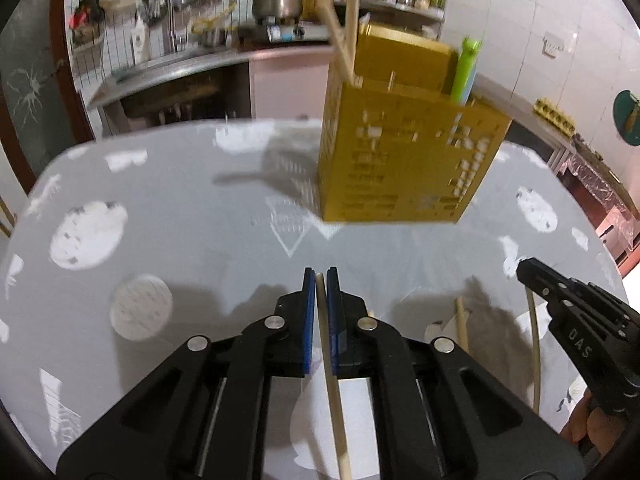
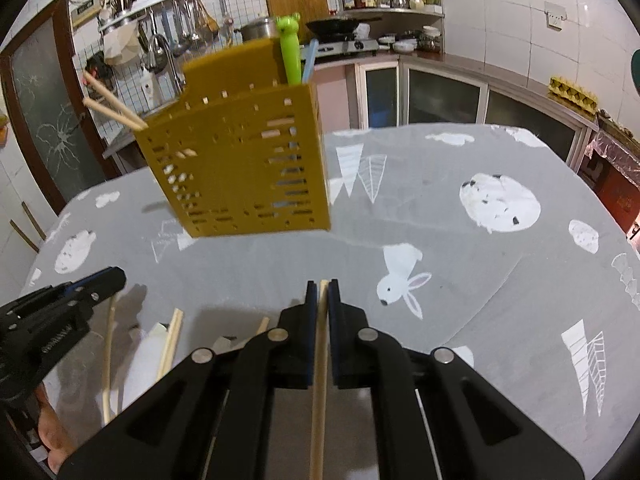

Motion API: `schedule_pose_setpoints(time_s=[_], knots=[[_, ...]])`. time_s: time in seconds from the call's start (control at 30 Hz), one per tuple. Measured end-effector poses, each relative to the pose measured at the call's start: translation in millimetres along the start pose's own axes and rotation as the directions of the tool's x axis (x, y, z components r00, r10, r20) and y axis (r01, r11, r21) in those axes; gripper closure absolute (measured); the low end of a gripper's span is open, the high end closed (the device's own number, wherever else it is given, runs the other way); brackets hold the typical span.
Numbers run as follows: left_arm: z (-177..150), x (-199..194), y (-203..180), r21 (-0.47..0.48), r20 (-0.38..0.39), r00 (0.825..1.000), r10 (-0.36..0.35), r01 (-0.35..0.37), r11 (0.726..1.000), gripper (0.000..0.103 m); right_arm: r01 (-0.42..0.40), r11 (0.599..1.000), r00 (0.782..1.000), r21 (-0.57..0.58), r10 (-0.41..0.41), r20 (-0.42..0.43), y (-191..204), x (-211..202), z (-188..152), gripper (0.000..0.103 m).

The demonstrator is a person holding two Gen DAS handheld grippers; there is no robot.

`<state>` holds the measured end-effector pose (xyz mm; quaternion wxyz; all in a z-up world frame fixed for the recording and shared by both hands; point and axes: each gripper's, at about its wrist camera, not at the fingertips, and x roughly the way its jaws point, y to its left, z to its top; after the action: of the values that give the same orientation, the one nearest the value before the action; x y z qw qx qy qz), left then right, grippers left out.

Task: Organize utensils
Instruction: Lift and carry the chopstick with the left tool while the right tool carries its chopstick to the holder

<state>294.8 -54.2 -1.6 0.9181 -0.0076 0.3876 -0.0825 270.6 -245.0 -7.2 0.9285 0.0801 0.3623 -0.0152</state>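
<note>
Chopsticks: left gripper point(image 1: 321, 276) pinches a pale chopstick point(image 1: 332, 392), right gripper point(image 2: 323, 288) pinches a wooden chopstick point(image 2: 319, 392), both near the yellow utensil holder point(image 2: 240, 168); "DAS" marks the right gripper's body.

I count one yellow utensil holder point(image 2: 240, 168) with two chopsticks point(image 2: 114, 110) standing in it, also one green utensil point(image 2: 290, 50) and one blue one point(image 2: 310, 58). I hold one chopstick point(image 1: 332, 380) in my left gripper point(image 1: 320, 276) and one chopstick point(image 2: 320, 380) in my right gripper point(image 2: 323, 286). On the table point(image 2: 460, 264) I can see three more loose sticks point(image 2: 170, 342).
</note>
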Motion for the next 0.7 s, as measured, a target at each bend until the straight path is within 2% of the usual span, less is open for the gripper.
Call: schedule_pose_setpoints(time_s=[0.13, 0.3, 0.53, 0.63, 0.7], knots=[[7.9, -28.7, -2.1, 0.017, 0.101, 0.995, 0.003, -0.005, 1.0, 0.099, -0.015, 1.0, 0.998, 0.01, 0.014, 0.063, -1.6, -17.3, 8.7, 0.098], [14.3, -59.8, -4.6, 0.042, 0.217, 0.976, 0.011, -0.021, 0.999, 0.1, -0.013, 1.0, 0.987, 0.002, 0.013, 0.159, -0.8, -41.4, 19.1, 0.098], [14.5, -92.6, -3.6, 0.046, 0.355, 0.935, 0.016, -0.034, 0.998, 0.1, -0.033, 0.999, 0.947, -0.01, 0.034, 0.321, 0.0, -76.1, 26.4, 0.098], [13.6, -103.8, -1.0, 0.044, 0.397, 0.918, 0.017, -0.037, 0.998, 0.1, -0.038, 0.999, 0.929, -0.01, 0.039, 0.369, -0.4, -86.4, 28.9, 0.098], [13.9, -106.6, 1.0, 0.039, 0.409, 0.913, 0.012, -0.03, 0.999, 0.1, -0.038, 0.999, 0.919, -0.008, 0.038, 0.392, -1.5, -90.8, 31.2, 0.098]])
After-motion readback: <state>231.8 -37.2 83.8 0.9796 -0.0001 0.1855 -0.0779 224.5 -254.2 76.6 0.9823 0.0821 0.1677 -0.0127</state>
